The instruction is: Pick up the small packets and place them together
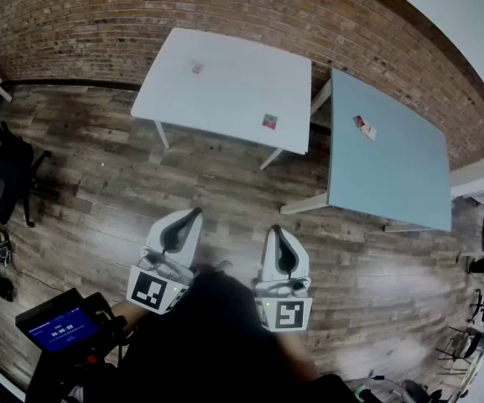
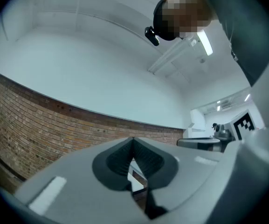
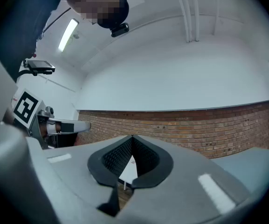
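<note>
While the head view lays out the wooden floor (image 1: 99,166), the white bench (image 1: 225,91) and the blue-grey bench (image 1: 392,175), both gripper views tilt up at the brick wall (image 3: 195,125) and ceiling, so the packets only show from above. A pale packet (image 1: 197,68) sits far back on the white bench and a red packet (image 1: 269,122) sits by its near edge. A red-and-white packet (image 1: 364,128) lies on the blue-grey bench. All three are well ahead of both claws. The left claw (image 1: 189,218) and right claw (image 1: 278,233) are side by side over the floor, pointing forward, each pressed together on nothing.
</note>
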Available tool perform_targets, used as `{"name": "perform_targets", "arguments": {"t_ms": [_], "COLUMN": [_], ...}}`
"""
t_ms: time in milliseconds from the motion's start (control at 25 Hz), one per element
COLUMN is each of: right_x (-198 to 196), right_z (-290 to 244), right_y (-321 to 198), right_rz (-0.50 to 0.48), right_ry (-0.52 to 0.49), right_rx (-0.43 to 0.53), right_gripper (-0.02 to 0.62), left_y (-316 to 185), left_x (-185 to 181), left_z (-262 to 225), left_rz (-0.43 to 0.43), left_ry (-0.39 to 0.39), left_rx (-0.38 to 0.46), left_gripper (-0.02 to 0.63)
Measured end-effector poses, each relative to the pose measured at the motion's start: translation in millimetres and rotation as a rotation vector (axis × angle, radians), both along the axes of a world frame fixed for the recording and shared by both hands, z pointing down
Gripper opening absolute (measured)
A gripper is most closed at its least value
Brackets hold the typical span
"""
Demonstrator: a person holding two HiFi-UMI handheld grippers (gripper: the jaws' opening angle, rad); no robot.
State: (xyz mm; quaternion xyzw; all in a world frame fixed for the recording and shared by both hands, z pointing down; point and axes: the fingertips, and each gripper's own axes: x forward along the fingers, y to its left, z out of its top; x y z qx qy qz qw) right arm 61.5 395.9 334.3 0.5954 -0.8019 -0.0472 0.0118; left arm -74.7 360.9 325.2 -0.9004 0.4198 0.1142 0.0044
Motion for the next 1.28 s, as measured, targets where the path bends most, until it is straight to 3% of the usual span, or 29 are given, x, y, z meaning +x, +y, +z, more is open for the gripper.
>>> {"name": "perform_targets", "arguments": {"t_ms": [240,360,600,760,1080,1280], "right_x": [18,33,54,66,61,57], "right_z": [-3,7,11,29,62,50], "right_y": [-12,-16,-44,-61,-132,-203], "right_rz": [-0.04,-0.059,-0.091,-0.078,-0.055,-0.017], "right_ry": [-0.03,-0.059,-0.102,-0.132,-0.12,-0.086], "right_rx": [0.015,0.013,0.0,-0.069,-0.137,-0.123], "right_gripper": [0.001,0.002,0.002,0.002,0.002,0.002], "left_y": [-11,-10,-15,-30,-123,-199], "left_x": [29,41,62,56,27,24], "left_z": [5,11,31,21,42,34], "left_rz": [0.021,0.023,-0.028,-0.066,-0.112,-0.058], "left_ry": [-0.023,0.003,-0.034,-0.03,0.023,0.01], "left_rx": [-0.029,-0.037,-0.096,-0.106,-0.165,-0.14], "left_gripper": [0.0,0.0,0.0,0.0,0.0,0.0]}}
